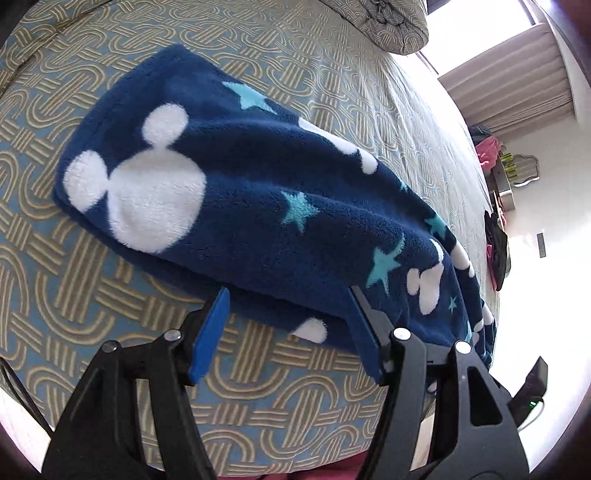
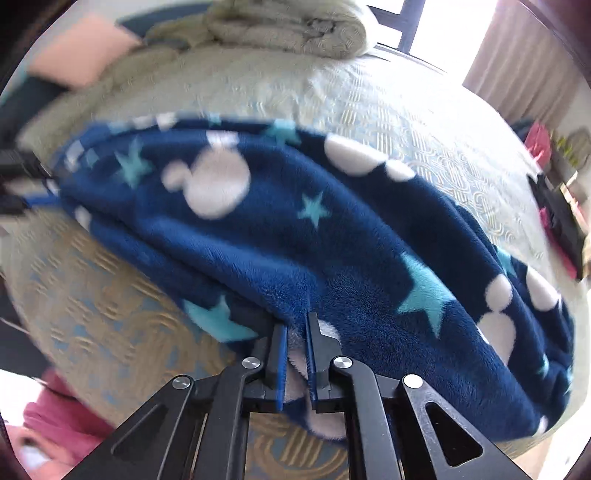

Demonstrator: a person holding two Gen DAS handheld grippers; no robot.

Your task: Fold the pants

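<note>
Dark blue fleece pants point(image 1: 236, 206) with white mouse-head shapes and light blue stars lie folded lengthwise across the patterned bedspread point(image 1: 110, 295). My left gripper point(image 1: 288, 295) is open just above the pants' near edge. Its blue pads point(image 1: 208, 336) stand wide apart and hold nothing. In the right wrist view the same pants point(image 2: 332, 229) stretch from the far left down to the lower right, partly blurred. My right gripper point(image 2: 297, 325) is shut on the near edge of the fabric, with fleece bunched between its pads.
A rolled quilt point(image 2: 295, 26) lies at the far end of the bed. The bed's right edge point(image 1: 491, 280) drops off toward a bright floor, a curtain point(image 1: 517, 85) and a shelf with clutter point(image 1: 502, 192). Pink cloth point(image 2: 55, 417) shows at the lower left.
</note>
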